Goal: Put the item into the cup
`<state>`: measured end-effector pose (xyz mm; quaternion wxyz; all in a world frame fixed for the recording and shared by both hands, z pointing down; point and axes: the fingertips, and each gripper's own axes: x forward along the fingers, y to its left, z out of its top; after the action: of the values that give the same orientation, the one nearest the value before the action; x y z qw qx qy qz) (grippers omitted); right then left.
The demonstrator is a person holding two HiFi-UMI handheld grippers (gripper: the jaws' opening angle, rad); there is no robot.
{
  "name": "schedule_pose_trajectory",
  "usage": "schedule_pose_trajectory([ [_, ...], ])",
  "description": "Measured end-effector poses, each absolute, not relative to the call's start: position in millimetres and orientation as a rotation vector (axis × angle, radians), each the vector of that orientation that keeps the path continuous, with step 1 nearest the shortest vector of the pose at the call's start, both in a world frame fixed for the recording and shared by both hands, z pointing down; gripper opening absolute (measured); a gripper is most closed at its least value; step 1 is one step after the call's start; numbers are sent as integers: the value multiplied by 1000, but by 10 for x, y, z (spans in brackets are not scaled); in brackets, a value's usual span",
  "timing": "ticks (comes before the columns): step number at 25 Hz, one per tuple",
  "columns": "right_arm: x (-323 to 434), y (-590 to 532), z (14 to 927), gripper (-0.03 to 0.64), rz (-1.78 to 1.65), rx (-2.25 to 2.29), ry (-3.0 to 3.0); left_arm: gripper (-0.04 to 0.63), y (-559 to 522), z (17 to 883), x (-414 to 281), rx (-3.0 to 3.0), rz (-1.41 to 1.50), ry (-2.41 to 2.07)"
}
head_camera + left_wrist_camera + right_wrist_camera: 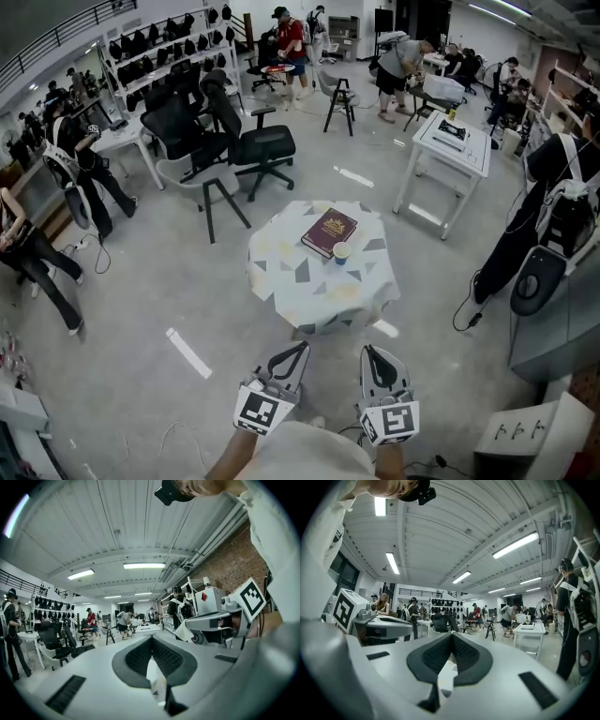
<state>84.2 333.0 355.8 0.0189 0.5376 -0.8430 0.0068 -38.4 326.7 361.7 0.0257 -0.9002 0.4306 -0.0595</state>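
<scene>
A small pale cup [341, 251] stands on a table under a patterned cloth [281, 281], right beside the near corner of a dark red book [329, 231]. I cannot make out any small loose item on the cloth from here. Both grippers are held low and near me, well short of the table. The left gripper [302, 346] has its jaws together at the tip, and so does the right gripper [367, 349]. In the left gripper view the left gripper [151, 638] holds nothing. In the right gripper view the right gripper [452, 634] is just as empty.
Black office chairs [253, 145] and a white chair [202, 183] stand beyond the table to the left. A white desk [450, 145] stands to the far right. People stand at the left and right edges [553, 216]. Grey floor lies between me and the table.
</scene>
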Motion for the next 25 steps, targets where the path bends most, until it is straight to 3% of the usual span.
schedule_pose_trajectory([
  [25, 333, 2109, 3772, 6, 86, 1809, -2419, 12, 1874, 3878, -886, -2939, -156, 1144],
])
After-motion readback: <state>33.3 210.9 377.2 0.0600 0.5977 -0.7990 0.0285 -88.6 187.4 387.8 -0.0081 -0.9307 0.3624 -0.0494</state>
